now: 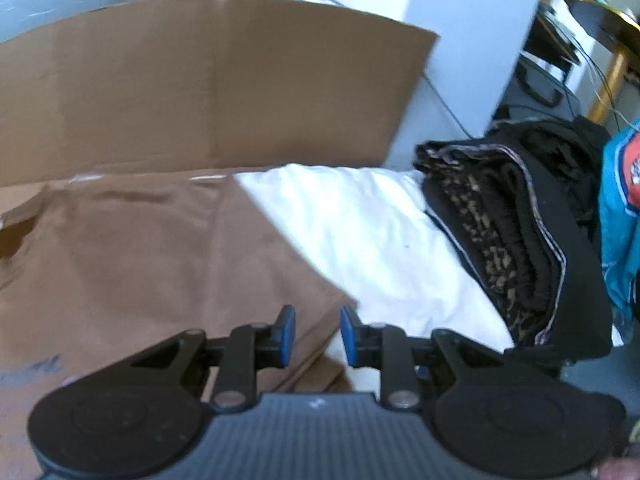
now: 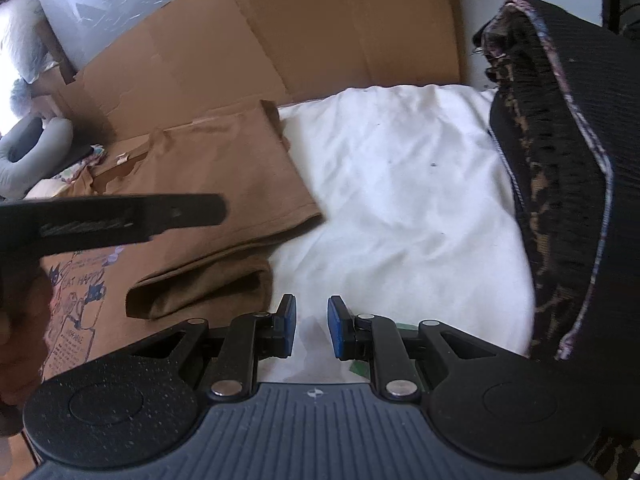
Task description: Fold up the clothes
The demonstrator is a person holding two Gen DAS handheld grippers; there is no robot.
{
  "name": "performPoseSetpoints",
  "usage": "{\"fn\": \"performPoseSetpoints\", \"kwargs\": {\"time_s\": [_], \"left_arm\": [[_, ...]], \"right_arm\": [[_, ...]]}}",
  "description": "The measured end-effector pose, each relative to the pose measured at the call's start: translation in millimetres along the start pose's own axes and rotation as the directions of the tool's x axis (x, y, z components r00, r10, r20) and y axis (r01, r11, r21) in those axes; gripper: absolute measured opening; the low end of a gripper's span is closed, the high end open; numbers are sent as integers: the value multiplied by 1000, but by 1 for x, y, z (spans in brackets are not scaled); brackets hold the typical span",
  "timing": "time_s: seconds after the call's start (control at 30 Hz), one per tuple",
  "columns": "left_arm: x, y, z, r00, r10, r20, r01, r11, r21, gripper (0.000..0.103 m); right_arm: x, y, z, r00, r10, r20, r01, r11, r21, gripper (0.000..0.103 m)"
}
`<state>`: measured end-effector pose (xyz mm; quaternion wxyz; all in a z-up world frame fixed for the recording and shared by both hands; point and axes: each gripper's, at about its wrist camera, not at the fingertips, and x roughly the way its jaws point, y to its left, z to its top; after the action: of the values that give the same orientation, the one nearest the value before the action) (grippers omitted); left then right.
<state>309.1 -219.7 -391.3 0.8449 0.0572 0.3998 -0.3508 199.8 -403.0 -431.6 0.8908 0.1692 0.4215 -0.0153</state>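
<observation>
Jaws on both grippers stand parted with nothing between the blue pads, so neither is holding cloth. From the right gripper [image 2: 311, 328], the brown garment [image 2: 224, 216] lies ahead and to the left, already folded: its rolled near edge sits just beside the left pad, and its long axis runs away up and to the right toward the cardboard [image 2: 304, 32]. From the left gripper [image 1: 317, 336], the same brown garment [image 1: 168, 248] fills the ground ahead and left, its near corner just under the pads. My reading is that the left gripper is the nearer one to it, while the right hangs mostly over the white sheet [image 2: 400, 184]. Beyond the sheet to the right, a stack of dark folded clothes [image 1: 520, 240] rises, its edges facing the grippers. A black bar crossing the right view's left side is probably part of the left gripper, though it is cut off. The left view is blurred, so fold lines are hard to read. A printed brown sheet [image 2: 76, 312] sits partly hidden at the lower left.
</observation>
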Motion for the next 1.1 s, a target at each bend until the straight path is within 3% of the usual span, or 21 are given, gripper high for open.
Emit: {"fn": "performPoseSetpoints", "kwargs": {"time_s": [0.17, 0.5, 0.63, 0.73, 0.8, 0.87, 1.1], "left_arm": [[25, -9, 6, 1000, -19, -22, 20, 999, 44, 43], [64, 0, 2, 995, 3, -98, -2, 1000, 12, 41], [70, -3, 0, 995, 12, -98, -8, 999, 46, 43], [72, 0, 1, 995, 23, -95, -20, 999, 36, 30], [73, 5, 4, 995, 26, -100, -24, 999, 27, 16], [74, 10, 8, 994, 15, -109, -12, 1000, 24, 9], [42, 34, 32, 998, -36, -56, 33, 998, -51, 6]], "right_arm": [[1, -4, -5, 1000, -7, -5, 7, 1000, 24, 24], [-2, -14, -8, 1000, -26, -2, 26, 998, 53, 24], [0, -11, -7, 1000, -21, 4, 21, 998, 52, 24], [0, -7, -5, 1000, -15, 12, 15, 999, 44, 24], [0, -5, -3, 1000, -11, 17, 11, 999, 40, 24], [-1, -3, -2, 1000, -7, 22, 6, 999, 39, 24], [-2, 1, 7, 999, 0, 43, -1, 1000, 31, 24]]}}
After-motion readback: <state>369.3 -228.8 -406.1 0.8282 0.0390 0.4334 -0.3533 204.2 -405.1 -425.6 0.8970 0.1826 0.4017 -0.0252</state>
